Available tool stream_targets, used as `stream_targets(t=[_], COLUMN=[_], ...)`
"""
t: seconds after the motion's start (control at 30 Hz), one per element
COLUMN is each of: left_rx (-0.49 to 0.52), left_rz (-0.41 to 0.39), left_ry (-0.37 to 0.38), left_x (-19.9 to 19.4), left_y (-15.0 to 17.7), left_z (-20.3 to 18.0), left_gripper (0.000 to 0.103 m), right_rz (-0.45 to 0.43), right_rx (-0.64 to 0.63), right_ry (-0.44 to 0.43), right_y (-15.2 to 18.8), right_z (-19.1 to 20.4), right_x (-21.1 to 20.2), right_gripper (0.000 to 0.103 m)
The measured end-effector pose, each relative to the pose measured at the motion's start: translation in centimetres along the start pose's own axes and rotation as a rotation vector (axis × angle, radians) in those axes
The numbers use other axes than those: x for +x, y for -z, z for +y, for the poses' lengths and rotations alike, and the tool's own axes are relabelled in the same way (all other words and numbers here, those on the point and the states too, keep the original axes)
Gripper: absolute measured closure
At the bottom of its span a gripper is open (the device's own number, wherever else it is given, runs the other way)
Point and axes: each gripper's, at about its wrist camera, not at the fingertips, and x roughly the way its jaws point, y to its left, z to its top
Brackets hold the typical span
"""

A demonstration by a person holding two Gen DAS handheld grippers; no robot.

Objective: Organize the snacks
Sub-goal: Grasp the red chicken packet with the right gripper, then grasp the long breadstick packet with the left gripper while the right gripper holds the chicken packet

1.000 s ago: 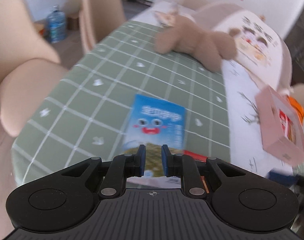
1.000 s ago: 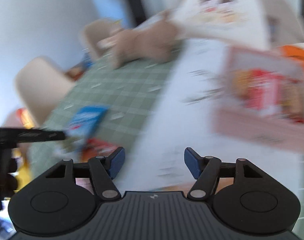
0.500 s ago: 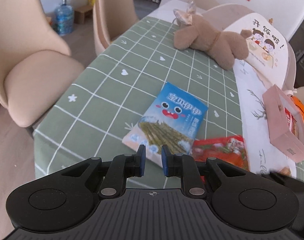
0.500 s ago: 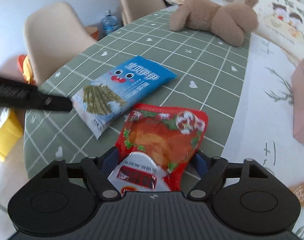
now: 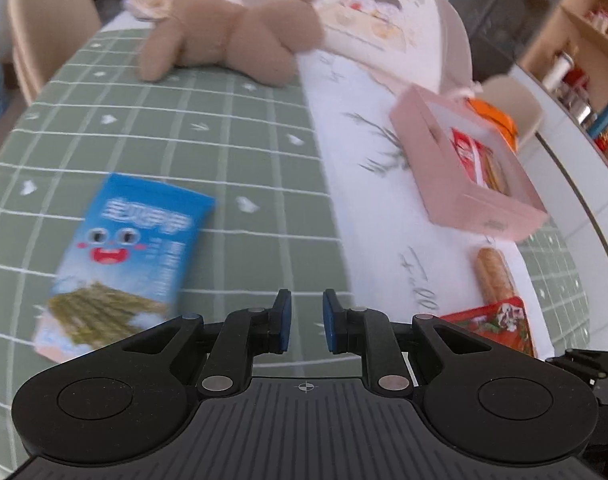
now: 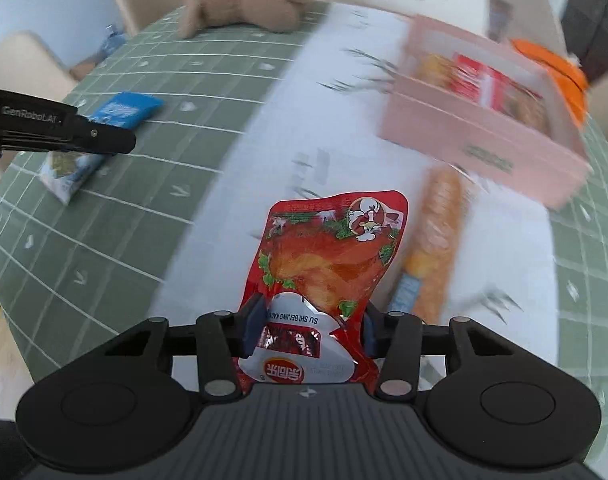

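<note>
My right gripper (image 6: 308, 328) has a red snack packet (image 6: 328, 264) between its jaws, which are closing. Both pads press on the packet's sides, and it hangs above the white cloth (image 6: 232, 208). Past it, a long orange sausage snack (image 6: 436, 248) lies in front of a pink box (image 6: 484, 152) that holds red packets. My left gripper (image 5: 306, 326) is shut and holds nothing, over the green checked cloth (image 5: 244, 152). A blue snack bag (image 5: 132, 252) lies flat to its left. The pink box (image 5: 456, 200) stands to its right.
A brown plush toy (image 5: 232, 40) lies at the far end of the table before a white printed cushion (image 5: 376, 12). Beige chairs (image 5: 44, 20) line the left side. An orange object (image 6: 556, 64) sits behind the pink box. A wooden shelf (image 5: 584, 40) stands at far right.
My right gripper closed on the red packet and carried it off the green cloth, right over the white cloth toward the pink box. My left gripper swung right, away from the blue bag, still shut.
</note>
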Motion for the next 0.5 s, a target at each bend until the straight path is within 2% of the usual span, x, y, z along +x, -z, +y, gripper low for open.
stream_targets(t=[0.07, 0.13, 0.2, 0.27, 0.33, 0.4, 0.43, 0.5], left_rx=[0.042, 0.094, 0.089, 0.065, 0.082, 0.098, 0.132, 0.272], left_rz=[0.014, 0.024, 0.053, 0.121, 0.185, 0.225, 0.218, 0.146], left_ry=[0.050, 0.050, 0.060, 0.143, 0.218, 0.222, 0.205, 0.165], left_x=[0.6, 1.5, 2.3, 3.7, 5.2, 6.5, 6.8, 6.6], left_y=[-0.1, -0.4, -0.7, -1.3, -1.7, -1.9, -2.1, -2.0], left_z=[-1.6, -3.7, -5.6, -7.9, -11.5, -14.8, -16.7, -20.4], left_gripper=[0.084, 0.084, 0.084, 0.084, 0.083, 0.083, 0.083, 0.083], right_rz=[-0.001, -0.035, -0.044, -0.038, -0.039, -0.031, -0.033, -0.043], right_rx=[0.009, -0.012, 0.022, 0.060, 0.066, 0.060, 0.045, -0.010], right_ry=[0.005, 0.032, 0.039, 0.020, 0.013, -0.003, -0.005, -0.002], right_y=[1.2, 2.9, 4.0, 4.4, 4.5, 4.2, 4.1, 4.3], right_z=[-1.2, -2.4, -4.2, -5.8, -6.8, -7.3, -7.2, -6.8], right_x=[-0.3, -1.0, -1.4, -1.6, -1.3, -0.8, -0.8, -1.0], right_gripper=[0.051, 0.046, 0.046, 0.044, 0.034, 0.032, 0.032, 0.031])
